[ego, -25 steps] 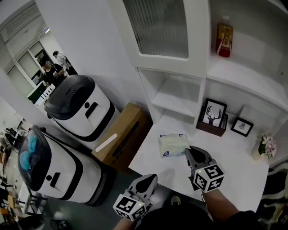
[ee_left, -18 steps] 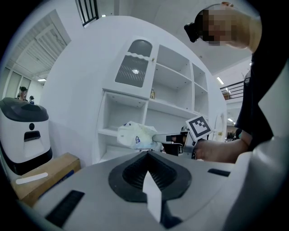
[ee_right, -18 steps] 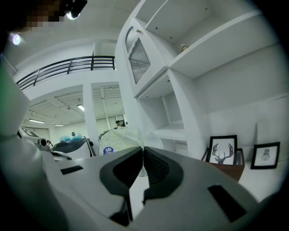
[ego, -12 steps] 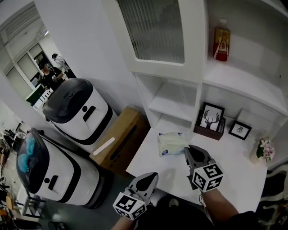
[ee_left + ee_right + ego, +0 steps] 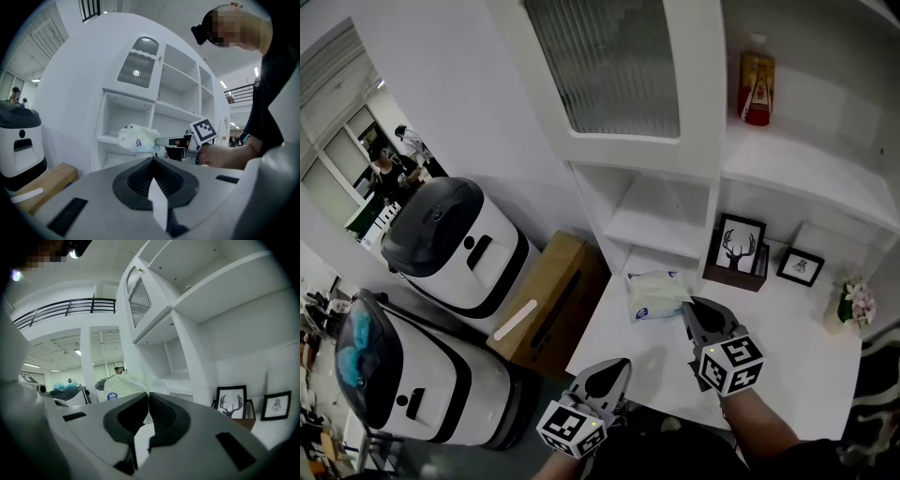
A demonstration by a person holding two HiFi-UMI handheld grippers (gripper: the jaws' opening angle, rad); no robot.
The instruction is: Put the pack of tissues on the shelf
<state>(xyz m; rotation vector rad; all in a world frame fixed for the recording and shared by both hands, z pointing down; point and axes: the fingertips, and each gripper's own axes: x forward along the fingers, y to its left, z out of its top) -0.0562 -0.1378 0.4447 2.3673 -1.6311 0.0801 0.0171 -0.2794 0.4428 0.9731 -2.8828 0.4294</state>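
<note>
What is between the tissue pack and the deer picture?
A white shelf wall stands between the tissue pack and deer picture, seen in the head view.

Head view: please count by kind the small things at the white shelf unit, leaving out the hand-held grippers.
Frames: 2
Bottle: 1
Flower bunch: 1
Tissue pack: 1
Total: 5
</note>
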